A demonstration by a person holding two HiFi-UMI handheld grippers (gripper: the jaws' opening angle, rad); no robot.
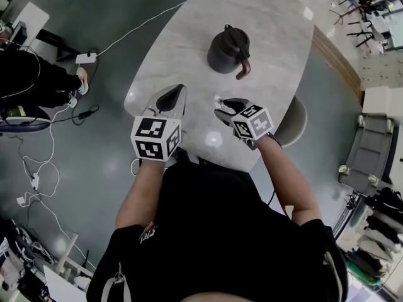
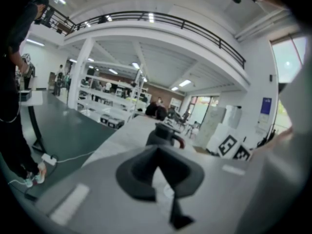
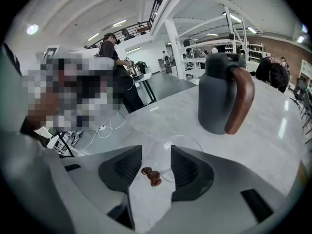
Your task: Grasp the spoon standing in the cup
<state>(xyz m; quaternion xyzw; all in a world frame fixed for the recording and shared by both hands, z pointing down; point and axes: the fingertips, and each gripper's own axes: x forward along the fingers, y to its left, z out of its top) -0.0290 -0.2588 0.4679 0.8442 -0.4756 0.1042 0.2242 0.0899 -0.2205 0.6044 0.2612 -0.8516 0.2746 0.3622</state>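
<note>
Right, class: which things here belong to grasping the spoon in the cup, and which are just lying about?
For the job:
spoon
clear cup
right hand-held gripper, open around the spoon's end

Just lying about:
dark grey jug
left hand-held gripper, shut and empty
white cable on the floor

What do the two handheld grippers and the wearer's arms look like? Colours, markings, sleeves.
Both match: the left gripper and right gripper have light grey shells with dark grey ribbed fingers. Each carries a white cube printed with black square markers. The person wears a black short-sleeved top; forearms are bare.
</note>
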